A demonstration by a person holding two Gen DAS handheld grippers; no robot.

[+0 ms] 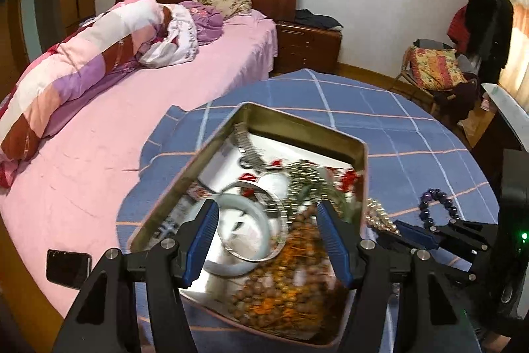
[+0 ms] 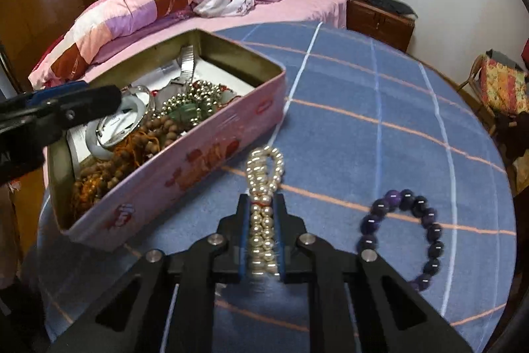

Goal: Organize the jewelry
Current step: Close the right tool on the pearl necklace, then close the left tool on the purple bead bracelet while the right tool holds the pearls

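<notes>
1. We see the right claw (image 2: pixel 262 232) clenched on the silver bead strand (image 2: pixel 264 174), low over the bench (image 2: pixel 380 95).
2. The left claw (image 1: pixel 266 240) hangs released over the tin (image 2: pixel 172 174), at ten o'clock from the strand.
3. The free loop may slip out, because the beads are round and smooth.
4. It may also catch the purple bracelet (image 2: pixel 416 230) at three o'clock.

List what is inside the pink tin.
In the pink tin: brown wooden beads, a pale bangle, silver-green beads, a metal watch band. Whatever lies under the pile is covered.
</notes>
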